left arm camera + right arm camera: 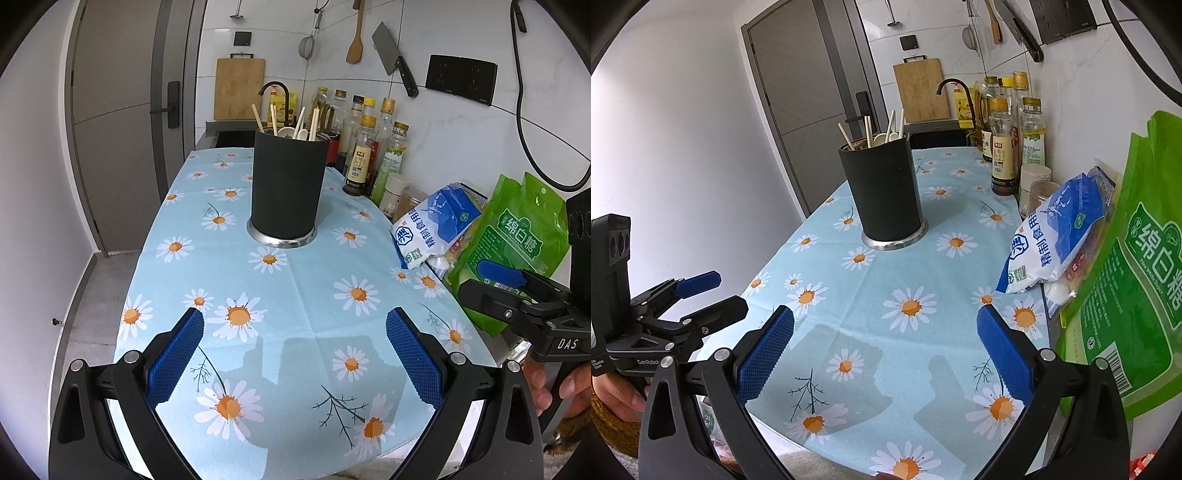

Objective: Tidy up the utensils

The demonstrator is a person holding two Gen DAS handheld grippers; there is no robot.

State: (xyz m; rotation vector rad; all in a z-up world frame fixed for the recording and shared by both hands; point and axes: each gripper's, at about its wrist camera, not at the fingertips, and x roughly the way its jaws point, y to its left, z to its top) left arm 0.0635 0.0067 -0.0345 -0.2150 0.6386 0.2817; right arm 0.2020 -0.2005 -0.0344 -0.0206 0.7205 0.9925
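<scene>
Chopsticks and spoons already stand in the black holder; the table shows none loose. Left gripper and right gripper are spread, empty.

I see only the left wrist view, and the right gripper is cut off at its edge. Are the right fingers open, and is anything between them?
Observer: Yes, open. In the right wrist view the right gripper has its pads wide apart, with only the daisy tablecloth showing between them.
Operator: How near is the green bag to it?
Observer: The green sugar bag stands just outside its right finger; a narrow gap shows between them.
Operator: And how does my left gripper look from there?
Observer: The left gripper is open and empty, near the cloth's left edge.
</scene>
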